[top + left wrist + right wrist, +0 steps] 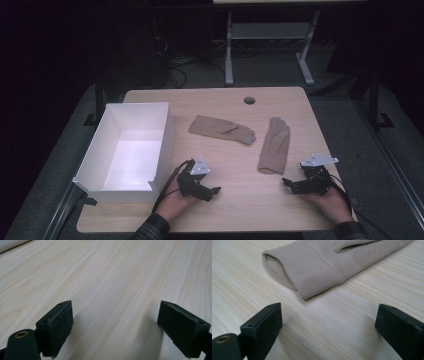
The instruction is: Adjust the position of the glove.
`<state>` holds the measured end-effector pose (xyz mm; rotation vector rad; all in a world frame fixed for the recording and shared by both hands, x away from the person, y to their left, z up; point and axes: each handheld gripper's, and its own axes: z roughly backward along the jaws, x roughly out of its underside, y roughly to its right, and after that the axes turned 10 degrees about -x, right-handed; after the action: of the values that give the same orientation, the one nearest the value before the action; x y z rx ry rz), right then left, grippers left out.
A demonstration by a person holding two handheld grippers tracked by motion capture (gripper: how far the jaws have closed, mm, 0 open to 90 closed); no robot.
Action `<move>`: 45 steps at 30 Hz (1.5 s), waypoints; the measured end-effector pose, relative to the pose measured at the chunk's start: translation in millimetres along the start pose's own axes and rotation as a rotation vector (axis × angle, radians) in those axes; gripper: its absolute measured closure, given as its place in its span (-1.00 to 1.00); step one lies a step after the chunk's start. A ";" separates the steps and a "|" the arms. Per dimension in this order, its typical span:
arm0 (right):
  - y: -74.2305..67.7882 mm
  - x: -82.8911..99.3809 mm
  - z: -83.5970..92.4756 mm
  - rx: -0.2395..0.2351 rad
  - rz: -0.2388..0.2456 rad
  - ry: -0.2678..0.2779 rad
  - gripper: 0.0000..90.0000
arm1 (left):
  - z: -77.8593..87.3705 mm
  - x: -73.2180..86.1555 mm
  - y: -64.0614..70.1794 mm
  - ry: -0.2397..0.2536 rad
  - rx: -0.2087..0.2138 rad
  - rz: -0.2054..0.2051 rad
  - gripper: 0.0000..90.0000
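Note:
Two beige gloves lie flat on the wooden table [235, 205]. One glove [221, 129] lies crosswise near the middle; the other glove [275, 145] lies lengthwise to its right, cuff toward me. My left gripper [215, 191] rests low near the front edge, beside the white box, jaws open over bare wood [115, 322]. My right gripper [286, 182] rests at the front right, pointing left toward the lengthwise glove's cuff [297, 272], which lies just beyond its open jaws [328, 327]. Nothing sits between either pair of jaws.
An open white box [127, 150] stands on the table's left side, overhanging the left edge slightly. A round cable hole [249, 100] marks the far edge. Beyond the table stand a desk frame [267, 45] and cables on dark floor.

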<state>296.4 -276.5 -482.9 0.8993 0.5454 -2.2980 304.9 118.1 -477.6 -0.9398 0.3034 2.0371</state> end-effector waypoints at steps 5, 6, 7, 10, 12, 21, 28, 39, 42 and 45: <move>-0.1 0.0 0.0 0.000 -0.002 0.000 -0.84 | 0.0 0.0 0.0 0.000 0.000 0.001 -0.72; 0.0 0.1 0.2 -0.001 -0.001 -0.001 -0.84 | -0.2 -0.1 0.3 0.001 -0.001 0.005 -0.72; 0.1 0.5 0.9 -0.005 0.004 -0.002 -0.82 | -0.3 -0.1 0.5 0.001 -0.004 0.005 -0.72; -0.4 -0.2 5.8 -0.008 0.005 -0.012 -0.57 | -0.4 -0.2 1.3 0.003 -0.009 0.012 -0.72; -1.1 -3.1 8.0 -0.009 0.003 -0.024 -0.42 | -0.5 -0.2 1.3 0.003 -0.008 0.013 -0.72; 0.7 -20.7 16.3 -0.064 -0.021 0.021 0.39 | -0.2 -0.3 0.8 0.002 -0.010 0.003 -0.72; 1.9 -40.3 4.2 -0.070 0.000 0.024 0.81 | -0.5 -0.2 1.4 0.006 -0.010 0.012 -0.72; 1.0 -66.7 -17.1 -0.100 0.031 0.023 1.00 | -0.4 -0.4 1.2 0.005 -0.009 0.011 -0.72; 2.9 -69.1 -26.7 -0.100 0.035 0.005 1.00 | -0.4 -0.4 1.2 0.005 -0.009 0.011 -0.72; 5.1 -70.1 -33.7 -0.100 0.039 -0.013 1.00 | -0.4 -0.3 1.2 0.005 -0.009 0.011 -0.72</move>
<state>356.5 -234.3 -456.7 0.8398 0.6254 -2.2190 304.3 116.9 -477.8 -0.9509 0.3031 2.0479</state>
